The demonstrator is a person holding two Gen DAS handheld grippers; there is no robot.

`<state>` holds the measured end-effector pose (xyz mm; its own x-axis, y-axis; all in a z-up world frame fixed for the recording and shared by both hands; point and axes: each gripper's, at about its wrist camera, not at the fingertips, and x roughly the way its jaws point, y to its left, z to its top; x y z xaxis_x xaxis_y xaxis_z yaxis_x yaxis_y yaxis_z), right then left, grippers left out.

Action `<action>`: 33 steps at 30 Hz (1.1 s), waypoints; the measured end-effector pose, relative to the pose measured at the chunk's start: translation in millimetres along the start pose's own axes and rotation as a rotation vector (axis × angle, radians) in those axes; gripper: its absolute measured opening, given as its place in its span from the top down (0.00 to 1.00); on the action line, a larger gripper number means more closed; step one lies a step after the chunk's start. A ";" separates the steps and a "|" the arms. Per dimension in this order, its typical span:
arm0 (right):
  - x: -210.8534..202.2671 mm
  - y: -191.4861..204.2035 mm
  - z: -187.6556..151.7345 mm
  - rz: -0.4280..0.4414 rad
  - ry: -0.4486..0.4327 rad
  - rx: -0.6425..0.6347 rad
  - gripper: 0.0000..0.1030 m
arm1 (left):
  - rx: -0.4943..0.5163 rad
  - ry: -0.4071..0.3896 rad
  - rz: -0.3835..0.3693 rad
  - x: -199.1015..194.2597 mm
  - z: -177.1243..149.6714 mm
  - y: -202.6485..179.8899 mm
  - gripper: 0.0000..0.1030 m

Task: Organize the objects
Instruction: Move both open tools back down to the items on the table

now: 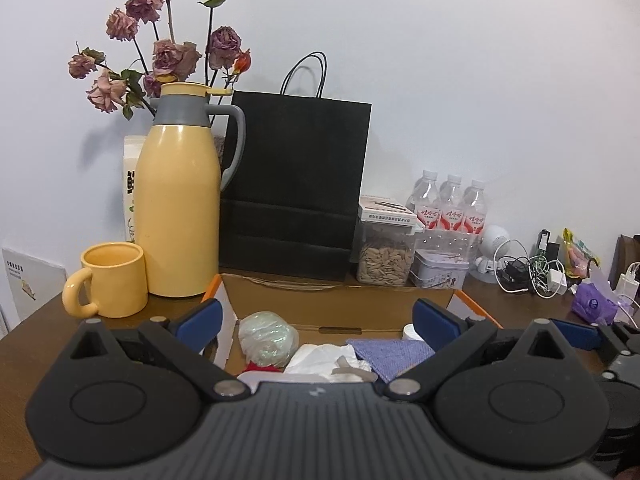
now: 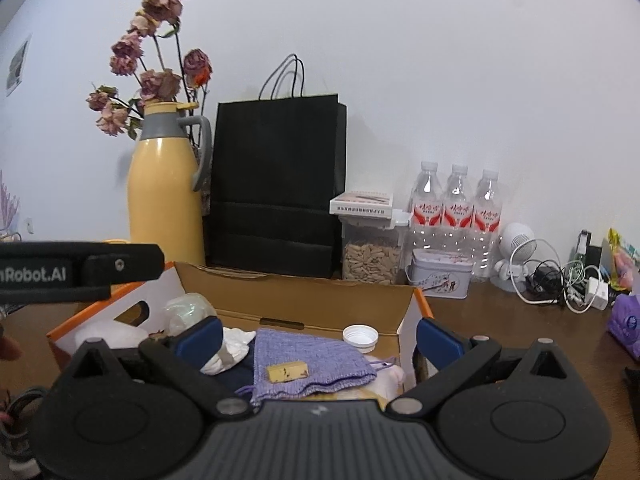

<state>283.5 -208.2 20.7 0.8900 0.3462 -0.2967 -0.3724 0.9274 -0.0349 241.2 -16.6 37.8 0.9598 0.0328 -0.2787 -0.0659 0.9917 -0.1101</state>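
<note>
An open cardboard box with orange edges sits on the brown table. Inside lie a purple knitted cloth, a small yellow block on that cloth, a white bottle cap, crumpled white tissue and a pale shiny bundle. My left gripper hangs open over the box with nothing between its blue pads. My right gripper is open above the purple cloth, also empty. The left gripper's body shows at the left of the right wrist view.
Behind the box stand a yellow thermos jug, a yellow mug, a black paper bag, dried roses, a seed jar, a small tin and three water bottles. Tangled cables and chargers and a purple tissue pack lie at right.
</note>
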 end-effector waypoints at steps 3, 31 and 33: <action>-12.7 -0.7 -4.6 0.011 -0.006 -0.011 0.00 | -0.004 0.001 0.003 -9.7 -3.9 4.2 0.00; -107.3 -4.5 -77.0 0.084 0.191 -0.072 0.00 | 0.032 0.214 0.085 -112.6 -73.6 57.1 0.00; -110.4 -5.4 -79.5 0.080 0.197 -0.068 0.00 | 0.033 0.222 0.088 -116.3 -76.6 58.5 0.00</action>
<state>166.3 -262.7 -22.2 0.7908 0.3781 -0.4813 -0.4630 0.8839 -0.0664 104.8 28.1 -9.2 0.8669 0.0952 -0.4892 -0.1345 0.9899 -0.0457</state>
